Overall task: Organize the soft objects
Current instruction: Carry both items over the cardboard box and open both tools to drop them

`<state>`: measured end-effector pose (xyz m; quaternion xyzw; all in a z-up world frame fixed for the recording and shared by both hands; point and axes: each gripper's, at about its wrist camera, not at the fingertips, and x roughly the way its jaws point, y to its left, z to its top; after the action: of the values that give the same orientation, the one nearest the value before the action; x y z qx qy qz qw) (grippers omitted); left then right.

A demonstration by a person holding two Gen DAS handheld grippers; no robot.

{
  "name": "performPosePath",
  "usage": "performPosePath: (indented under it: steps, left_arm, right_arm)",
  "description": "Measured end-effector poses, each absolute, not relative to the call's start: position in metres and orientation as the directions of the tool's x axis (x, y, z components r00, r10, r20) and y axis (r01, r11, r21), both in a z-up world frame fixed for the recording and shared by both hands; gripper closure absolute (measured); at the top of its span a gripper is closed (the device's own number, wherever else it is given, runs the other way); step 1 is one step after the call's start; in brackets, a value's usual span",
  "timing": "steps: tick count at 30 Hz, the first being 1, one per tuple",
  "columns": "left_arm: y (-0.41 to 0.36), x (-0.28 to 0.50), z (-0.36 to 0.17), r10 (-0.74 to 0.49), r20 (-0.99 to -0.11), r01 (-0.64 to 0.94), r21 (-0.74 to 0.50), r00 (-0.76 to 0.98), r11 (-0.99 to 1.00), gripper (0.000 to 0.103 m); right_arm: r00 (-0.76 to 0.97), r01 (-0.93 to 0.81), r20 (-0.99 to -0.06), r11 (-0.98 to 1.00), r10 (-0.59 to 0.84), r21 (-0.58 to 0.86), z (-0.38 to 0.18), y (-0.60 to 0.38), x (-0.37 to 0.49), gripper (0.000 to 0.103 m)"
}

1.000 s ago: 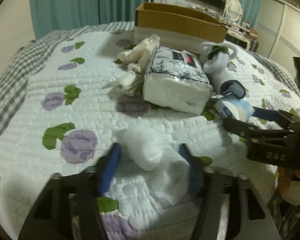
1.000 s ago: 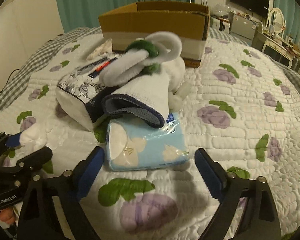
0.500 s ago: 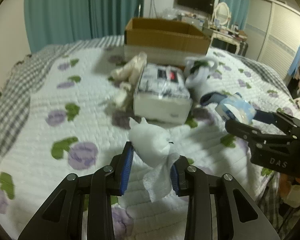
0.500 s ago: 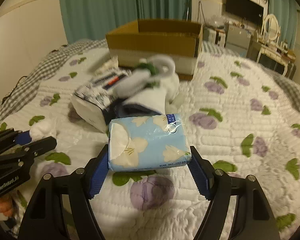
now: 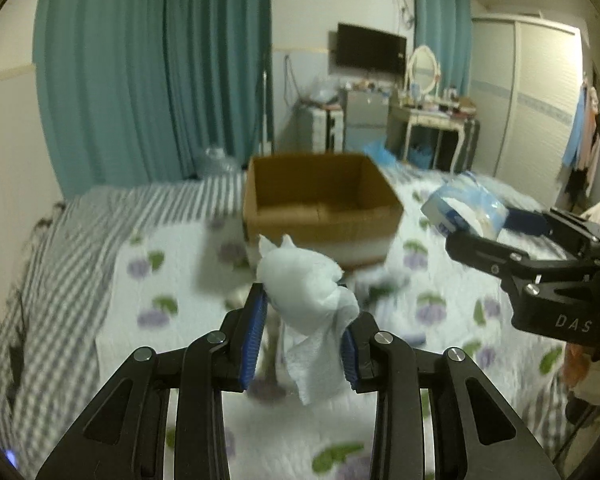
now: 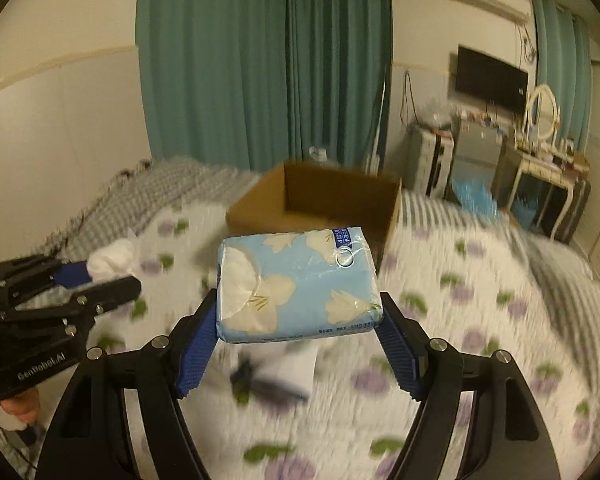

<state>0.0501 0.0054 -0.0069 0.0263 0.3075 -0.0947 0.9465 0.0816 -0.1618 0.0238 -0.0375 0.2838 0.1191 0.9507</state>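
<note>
Ahead, one open cardboard box (image 5: pixel 322 204) sits on the floral quilt (image 5: pixel 160 280), with nothing between it and either load.
Both tools are raised above the bed, pointing toward the box: the left gripper (image 5: pixel 304 332) is clamped on one crumpled white tissue wad (image 5: pixel 304 296), the right gripper (image 6: pixel 298 340) squeezes one blue tissue pack (image 6: pixel 296 284). Teal curtains (image 6: pixel 260 60) hang behind.

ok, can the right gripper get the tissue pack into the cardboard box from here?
Probably yes. The right gripper holds the tissue pack lifted off the bed, and the cardboard box sits straight ahead with its top open; nothing visible lies between them.
</note>
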Motion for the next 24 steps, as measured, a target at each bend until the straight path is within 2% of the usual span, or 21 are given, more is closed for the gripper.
performPosePath:
  steps: [5, 10, 17, 21, 22, 23, 24]
  left_arm:
    - [0.000, 0.091, 0.024, -0.147, -0.531, 0.194, 0.034, 0.834, 0.980, 0.070]
    - [-0.004, 0.159, 0.037, -0.174, -0.542, 0.226, 0.030, 0.822, 0.974, 0.070]
    - [-0.025, 0.258, -0.004, -0.169, -0.619, 0.262, 0.061, 0.767, 0.963, 0.070]
    - [-0.039, 0.283, -0.034, -0.190, -0.628, 0.301, 0.073, 0.754, 0.951, 0.063]
    - [-0.042, 0.286, -0.038, -0.203, -0.625, 0.314, 0.071, 0.754, 0.947, 0.051]
    - [-0.045, 0.291, -0.041, -0.202, -0.623, 0.319, 0.080, 0.756, 0.944, 0.045]
    - [-0.047, 0.296, -0.045, -0.181, -0.623, 0.310, 0.103, 0.761, 0.945, 0.039]
  right_arm:
    - [0.838, -0.254, -0.509, 0.966, 0.197, -0.044, 0.057, -0.161, 0.138, 0.029]
    - [0.835, -0.240, -0.514, 0.971, 0.196, -0.021, 0.060, -0.169, 0.207, 0.029]
    - [0.782, -0.230, -0.589, 0.973, 0.203, 0.029, 0.014, -0.178, 0.291, 0.029]
    - [0.769, -0.210, -0.607, 0.976, 0.201, 0.058, -0.015, -0.189, 0.313, 0.028]
    - [0.773, -0.205, -0.602, 0.977, 0.201, 0.063, -0.018, -0.194, 0.316, 0.026]
    - [0.778, -0.204, -0.595, 0.977, 0.202, 0.065, -0.019, -0.195, 0.317, 0.023]
    - [0.785, -0.198, -0.586, 0.978, 0.199, 0.067, -0.018, -0.197, 0.318, 0.015]
